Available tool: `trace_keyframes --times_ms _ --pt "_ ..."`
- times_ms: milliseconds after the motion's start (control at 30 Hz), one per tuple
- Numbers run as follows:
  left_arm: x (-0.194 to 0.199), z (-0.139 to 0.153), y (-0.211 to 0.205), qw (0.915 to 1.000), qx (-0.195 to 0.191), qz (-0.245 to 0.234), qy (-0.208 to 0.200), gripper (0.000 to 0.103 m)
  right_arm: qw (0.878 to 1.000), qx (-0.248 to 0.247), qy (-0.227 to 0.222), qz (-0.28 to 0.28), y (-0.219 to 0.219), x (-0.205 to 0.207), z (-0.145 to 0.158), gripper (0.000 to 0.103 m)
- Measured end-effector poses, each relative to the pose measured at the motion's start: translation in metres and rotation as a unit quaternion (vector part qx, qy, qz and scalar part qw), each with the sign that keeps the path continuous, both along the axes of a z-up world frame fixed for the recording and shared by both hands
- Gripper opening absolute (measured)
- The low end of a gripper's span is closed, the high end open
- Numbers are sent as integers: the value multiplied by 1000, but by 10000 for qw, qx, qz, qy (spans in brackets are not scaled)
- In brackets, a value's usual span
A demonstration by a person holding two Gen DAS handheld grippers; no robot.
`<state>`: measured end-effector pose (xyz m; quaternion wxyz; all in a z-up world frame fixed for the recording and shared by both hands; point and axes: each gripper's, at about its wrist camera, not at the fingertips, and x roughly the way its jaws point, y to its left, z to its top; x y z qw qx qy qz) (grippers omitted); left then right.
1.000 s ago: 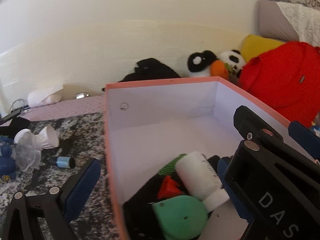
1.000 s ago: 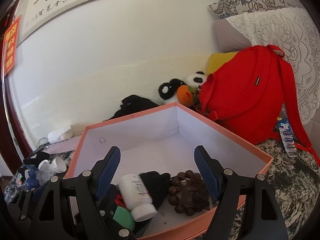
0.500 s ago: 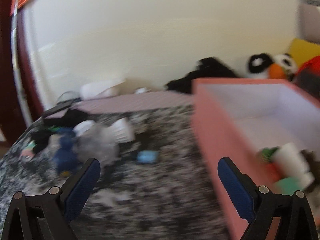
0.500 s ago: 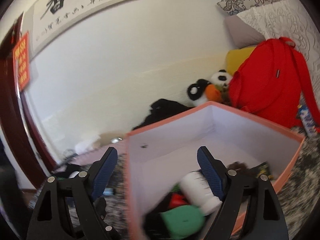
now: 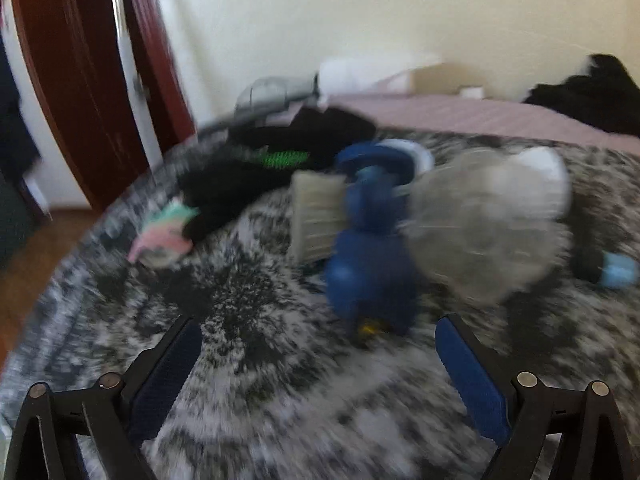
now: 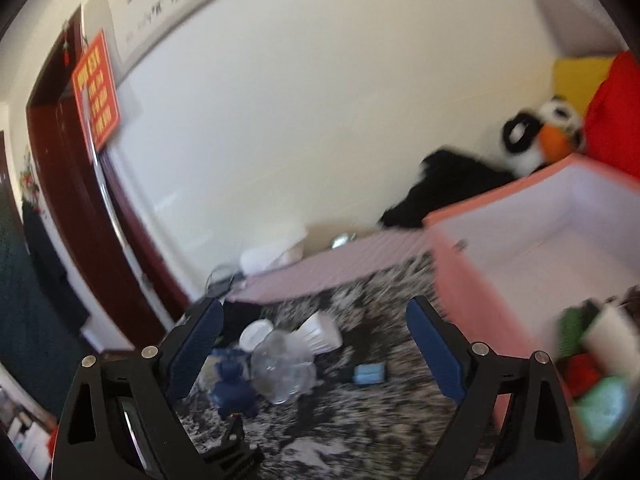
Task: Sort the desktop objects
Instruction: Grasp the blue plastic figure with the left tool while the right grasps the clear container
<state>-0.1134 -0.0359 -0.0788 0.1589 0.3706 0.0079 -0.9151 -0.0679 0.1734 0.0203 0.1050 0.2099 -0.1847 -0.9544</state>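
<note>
Here we see a dark blue figure-shaped toy point(image 5: 370, 264) (blurred) upright on the speckled cloth point(image 5: 260, 320), touching a clear crumpled plastic piece point(image 5: 480, 232). Our left gripper point(image 5: 316, 368) gapes empty just short of it. Our right gripper point(image 6: 312, 348), jaws just widened, holds nothing; the pink box point(image 6: 472, 280) sits right.

The left gripper point(image 5: 316, 344) tilts down toward the surface, its blue-padded fingers point(image 5: 168, 380) spread wide with nothing between them; the left wrist view is blurred, so finer detail is hard to read. The right gripper point(image 6: 312, 340) points more nearly level, angled slightly down. Its jaws have just been opening and now stand wide apart, its pads point(image 6: 434, 354) gripping nothing.
</note>
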Motion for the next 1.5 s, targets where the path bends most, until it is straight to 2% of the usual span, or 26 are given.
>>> trace_keyframes --times_ms 100,200,233,300,367,500,600,700,800,933,967,1000,1033,1067,1133,1167,1200,1233,1267,1300,1367,1500 --pt "-19 -1 -9 9980 415 -454 157 97 9994 53 -338 69 -13 -22 -25 95" --pt "-37 -5 -8 9981 328 -457 231 97 9975 5 -696 111 -13 -34 -51 95" --pt "-45 -11 -9 9985 326 -407 144 94 9967 4 -801 127 -13 -38 -59 95" --pt "-56 -23 -13 9980 526 -346 -109 81 9957 79 -902 174 -14 -44 -67 95" --pt "-56 -22 -22 9951 934 -333 -20 54 9957 140 -884 228 -15 -47 -70 95" --pt "-41 -18 -26 9948 910 -327 -330 54 9938 6 -898 663 -17 -54 -68 95" --pt "-16 -10 -21 9958 670 -382 -486 54 9842 -431 -1224 1204 -19 -68 -74 94" --pt "27 6 -21 9958 715 -361 -446 54 9777 -649 -1521 1299 -26 -81 -86 94" --pt "67 20 -21 9962 694 -305 -432 54 9783 -423 -1630 1211 -42 -92 -95 94" --pt "105 36 -23 9967 739 -230 -256 51 9838 262 -1423 1061 -74 -103 -89 97" --pt "111 39 -24 9965 795 -206 -171 49 9838 437 -1389 1043 -83 -105 -89 100" --pt "116 43 -24 9964 826 -162 -48 39 9828 704 -1355 1034 -95 -106 -90 101" --pt "121 48 -25 9967 800 -100 104 34 9811 964 -1322 1029 -108 -107 -92 101" --pt "122 52 -24 9969 751 -78 201 34 9785 1213 -1303 1038 -118 -108 -95 101" --pt "117 58 -20 9973 623 -230 314 34 9650 1979 -1408 989 -146 -111 -112 101" --pt "115 60 -18 9972 563 -322 363 34 9596 2162 -1461 1049 -154 -112 -118 100" --pt "114 59 -18 9972 542 -378 363 34 9539 2344 -1513 1108 -162 -114 -123 95" --pt "112 57 -19 9972 552 -396 317 33 9494 2480 -1537 1159 -169 -114 -127 94" --pt "111 54 -22 9972 580 -391 261 33 9532 2399 -1426 1160 -167 -112 -123 80" --pt "110 50 -28 9972 636 -346 182 33 9601 2234 -1260 1115 -162 -109 -116 54" --pt "108 44 -41 9972 718 -199 50 32 9677 1979 -1035 1170 -153 -107 -101 37" --pt "115 37 -60 9945 1035 -82 -101 33 9674 1974 -922 1292 -148 -94 -78 25"
